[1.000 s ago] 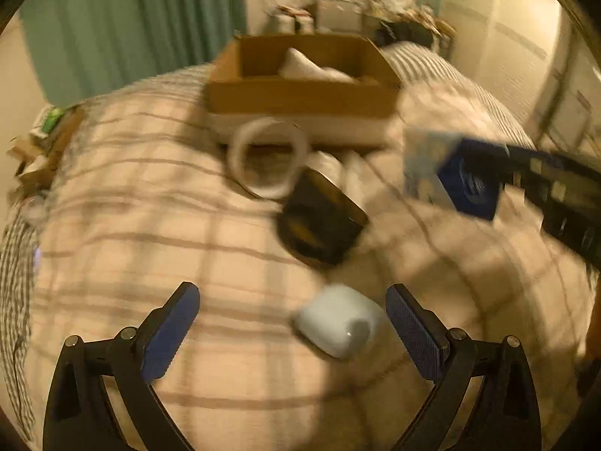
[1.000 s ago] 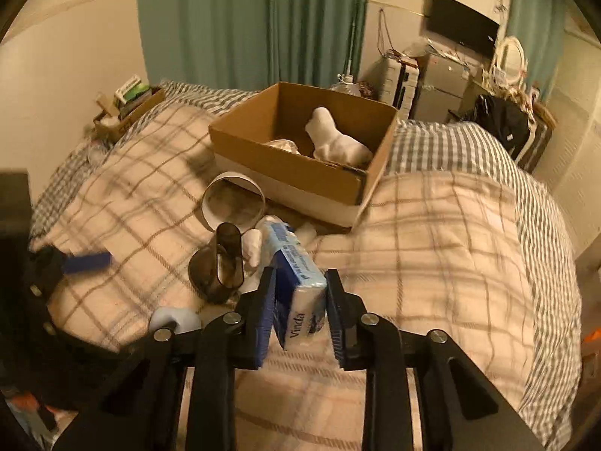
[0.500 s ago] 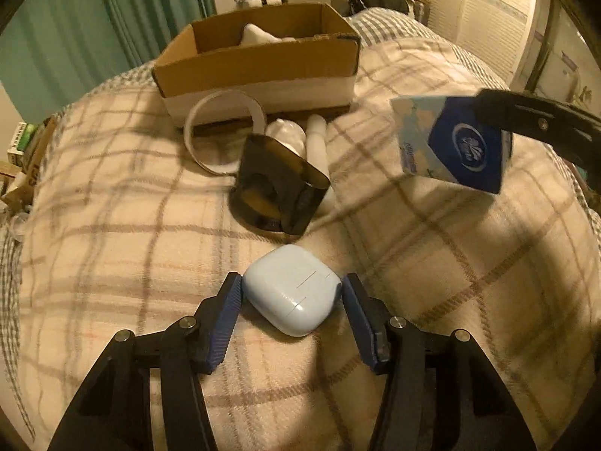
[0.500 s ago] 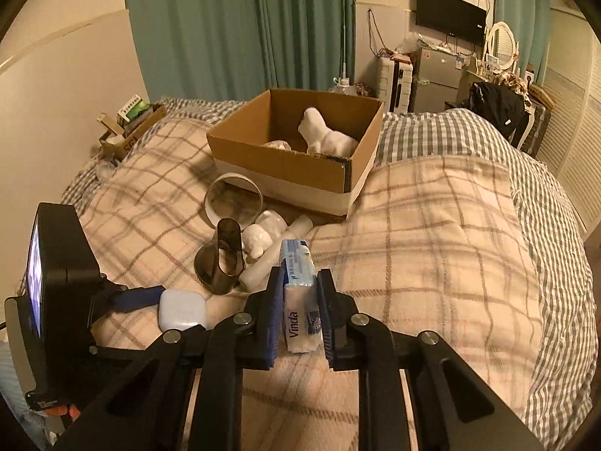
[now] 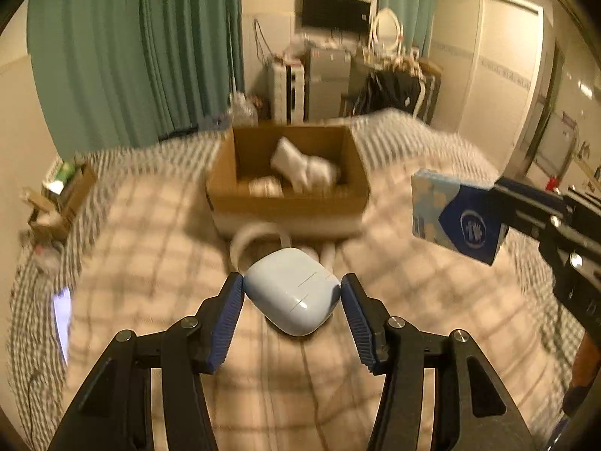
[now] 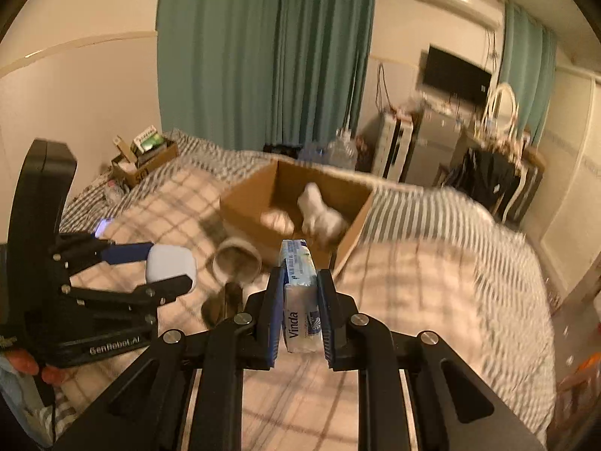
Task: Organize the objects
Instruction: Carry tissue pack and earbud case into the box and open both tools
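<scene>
My left gripper (image 5: 293, 295) is shut on a pale blue earbud case (image 5: 292, 295) and holds it above the plaid bed; the case also shows in the right wrist view (image 6: 171, 263). My right gripper (image 6: 299, 312) is shut on a blue-and-white Vinda tissue pack (image 6: 299, 297), held in the air; the pack also shows at the right of the left wrist view (image 5: 456, 216). An open cardboard box (image 5: 225, 184) sits on the bed ahead, with white soft items (image 5: 304, 169) inside.
A white ring (image 5: 244, 240) lies on the bed in front of the box. A dark curved object (image 6: 223, 302) lies near it. A small box of clutter (image 6: 144, 158) sits at the bed's far left. Furniture and a TV (image 6: 456, 75) stand behind.
My left gripper closed on the earbud case and lifted it off the bed. My right gripper rose with the tissue pack. Both views now tilt up toward the box.
</scene>
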A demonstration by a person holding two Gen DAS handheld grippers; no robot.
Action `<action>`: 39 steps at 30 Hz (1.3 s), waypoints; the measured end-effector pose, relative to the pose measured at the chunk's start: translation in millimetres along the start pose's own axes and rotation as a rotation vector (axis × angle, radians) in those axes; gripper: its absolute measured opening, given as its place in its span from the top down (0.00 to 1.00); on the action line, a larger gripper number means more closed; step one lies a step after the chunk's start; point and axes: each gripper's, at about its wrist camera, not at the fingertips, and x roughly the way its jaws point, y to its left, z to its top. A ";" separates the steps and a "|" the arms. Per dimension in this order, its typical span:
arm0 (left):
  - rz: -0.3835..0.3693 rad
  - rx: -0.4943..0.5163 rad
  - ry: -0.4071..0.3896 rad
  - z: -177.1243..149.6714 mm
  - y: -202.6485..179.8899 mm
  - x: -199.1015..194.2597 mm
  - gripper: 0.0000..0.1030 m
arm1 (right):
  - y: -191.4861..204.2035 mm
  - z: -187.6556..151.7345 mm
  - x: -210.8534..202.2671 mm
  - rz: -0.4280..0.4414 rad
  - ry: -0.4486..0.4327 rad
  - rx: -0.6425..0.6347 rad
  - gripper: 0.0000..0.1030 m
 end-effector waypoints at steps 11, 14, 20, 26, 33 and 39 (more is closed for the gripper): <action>-0.001 -0.007 -0.150 110.1 21.0 -0.7 0.49 | -14.5 110.1 14.6 0.007 -0.101 -0.046 0.84; 0.012 -0.018 -0.163 134.3 30.8 15.6 0.49 | -22.7 139.8 35.2 0.021 -0.105 -0.043 0.84; 0.053 -0.014 -0.118 157.6 47.9 76.1 0.50 | -31.5 169.8 105.0 0.016 -0.047 -0.048 0.84; 0.047 -0.023 -0.025 151.7 61.0 153.3 0.50 | -41.9 152.6 193.2 0.028 0.055 0.004 0.84; 0.049 -0.010 0.019 137.3 60.5 202.4 0.50 | -51.6 116.7 256.0 0.050 0.121 0.036 0.84; 0.054 0.011 0.009 136.1 59.8 211.3 0.49 | -70.8 109.1 272.7 0.129 0.154 0.152 0.80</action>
